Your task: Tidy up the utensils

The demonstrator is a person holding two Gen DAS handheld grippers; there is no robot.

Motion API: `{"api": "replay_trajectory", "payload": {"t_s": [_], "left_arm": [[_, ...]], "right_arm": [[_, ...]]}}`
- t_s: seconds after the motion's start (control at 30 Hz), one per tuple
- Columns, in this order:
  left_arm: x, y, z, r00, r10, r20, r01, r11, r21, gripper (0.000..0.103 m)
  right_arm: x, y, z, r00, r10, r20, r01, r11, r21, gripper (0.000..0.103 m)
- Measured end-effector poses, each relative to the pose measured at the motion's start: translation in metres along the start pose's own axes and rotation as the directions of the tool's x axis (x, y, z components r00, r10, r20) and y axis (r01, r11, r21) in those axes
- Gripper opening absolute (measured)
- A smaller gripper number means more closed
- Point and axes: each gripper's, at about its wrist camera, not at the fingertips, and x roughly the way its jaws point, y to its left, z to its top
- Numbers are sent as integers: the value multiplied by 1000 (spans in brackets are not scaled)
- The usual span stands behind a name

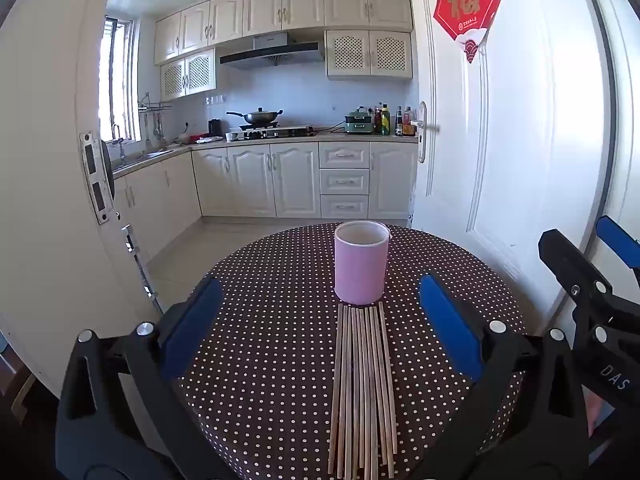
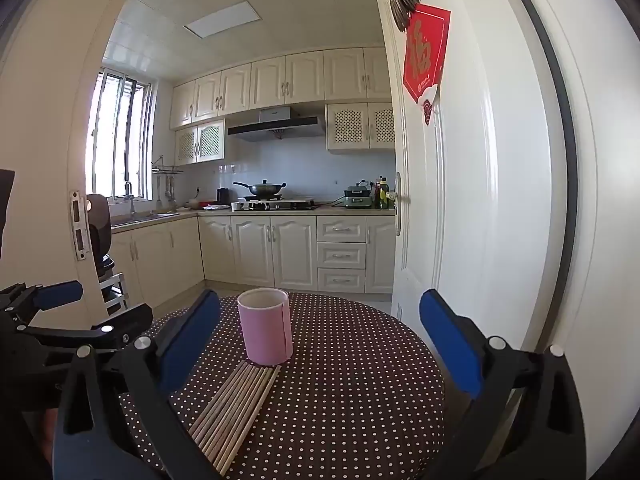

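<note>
Brown cloth with white dots covers the round table (image 1: 256, 360), which stands in front of an open white door (image 1: 500, 140) leading to a cream kitchen. Over the table the left gripper (image 1: 320, 332) has its blue pads spread wide, holding nothing and touching nothing; the chopsticks lie on the cloth between and below its fingers. To its right the right gripper (image 2: 320, 344) is likewise spread wide and empty, and hangs above the table. A pink cup (image 1: 362, 262) stands upright near the table's far side, its mouth open. Just in front of it a row of wooden chopsticks (image 1: 362, 392) lies flat, side by side, their far ends at the cup's base
</note>
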Motion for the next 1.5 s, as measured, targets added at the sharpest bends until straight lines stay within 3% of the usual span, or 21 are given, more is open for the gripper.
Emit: {"api": "replay_trajectory", "payload": {"t_s": [0.4,0.47,1.5], "left_arm": [[2,-4,-1,1000,19,8,-19,1000,-3,97],[-2,-1,3,1000,-6,6,6,1000,-10,97],[1,1,1,1000,-9,-3,9,1000,-15,97]], "right_arm": [[0,1,-4,1000,13,-5,-13,1000,19,96],[-1,2,-3,1000,14,-7,-14,1000,21,96],[1,-2,-1,999,37,-32,-35,998,46,96]]}}
